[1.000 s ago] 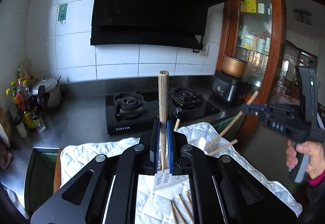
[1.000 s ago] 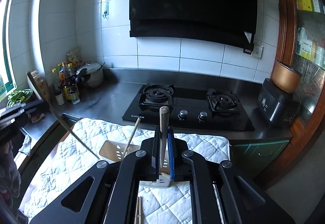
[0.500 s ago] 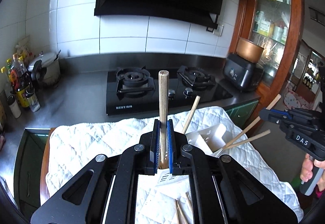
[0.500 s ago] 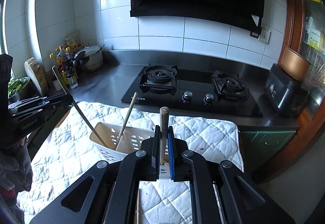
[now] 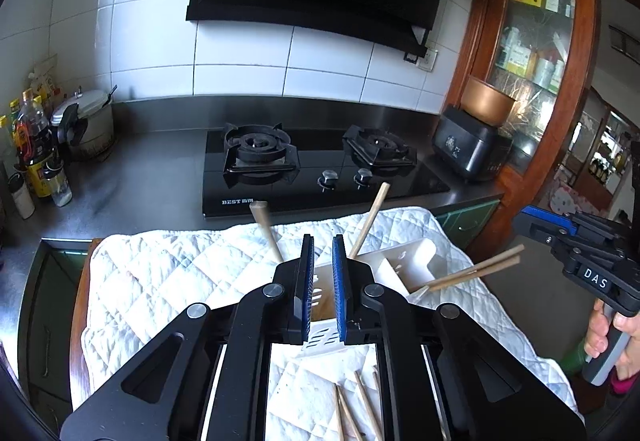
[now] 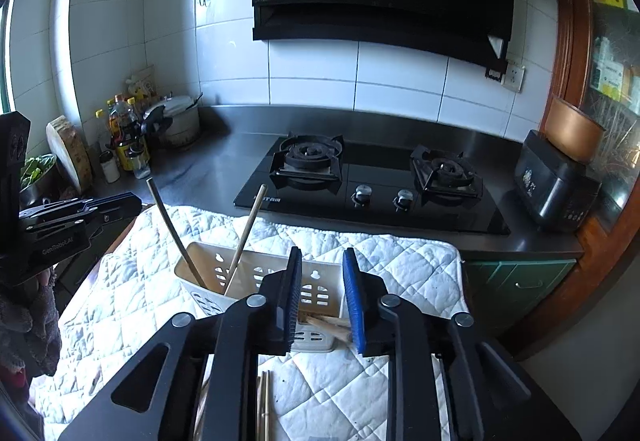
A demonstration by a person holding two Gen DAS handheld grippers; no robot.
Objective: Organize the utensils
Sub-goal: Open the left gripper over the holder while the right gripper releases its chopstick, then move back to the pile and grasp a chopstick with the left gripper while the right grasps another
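Blue-padded claws (image 5: 322, 281) angled down, parted

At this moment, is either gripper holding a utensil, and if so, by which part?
Nothing is held. The left gripper and right gripper have just opened; their chopsticks now sit in the white holder.

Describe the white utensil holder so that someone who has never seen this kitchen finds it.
Find the black gas hob; a white quilted mat lies before it. On the mat stands the utensil holder, a slotted white plastic box, the only thing there with wooden sticks leaning out.
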